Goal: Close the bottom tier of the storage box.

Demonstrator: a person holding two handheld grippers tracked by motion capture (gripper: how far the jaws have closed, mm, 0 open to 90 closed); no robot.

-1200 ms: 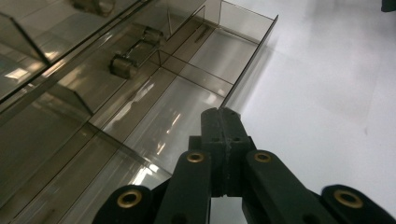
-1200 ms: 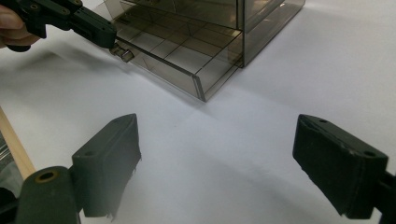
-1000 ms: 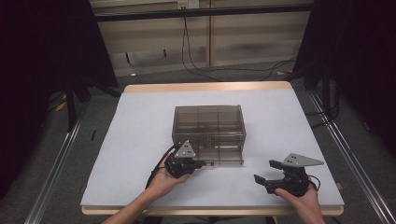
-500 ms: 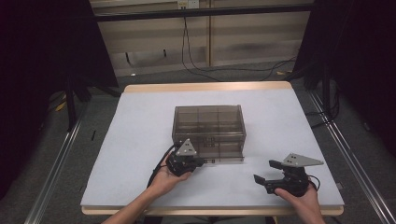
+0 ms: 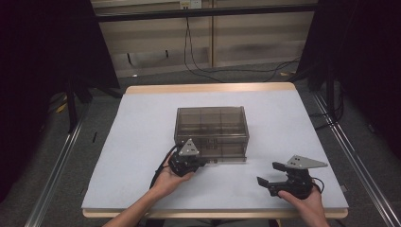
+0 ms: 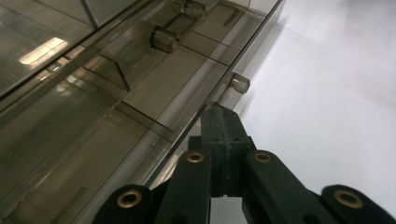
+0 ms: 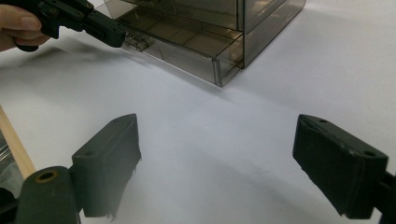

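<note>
Holding both hands where they were a second ago, we keep the left gripper (image 5: 204, 162) clenched against the slightly pulled-out bottom drawer (image 5: 230, 155) of the mid-table box (image 5: 211, 124), the right gripper (image 5: 267, 173) released near right, the pull seemingly paused.

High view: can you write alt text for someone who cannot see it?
A smoky clear drawer box sits mid-table, its bottom drawer slightly out. The left gripper, jaws shut, meets the drawer front; the right gripper rests open nearby.

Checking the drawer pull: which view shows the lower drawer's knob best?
Left gripper view: the knob sits close up, just beyond the shut left gripper. The right gripper view shows it small beside those jaws; the high view can't resolve it.
</note>
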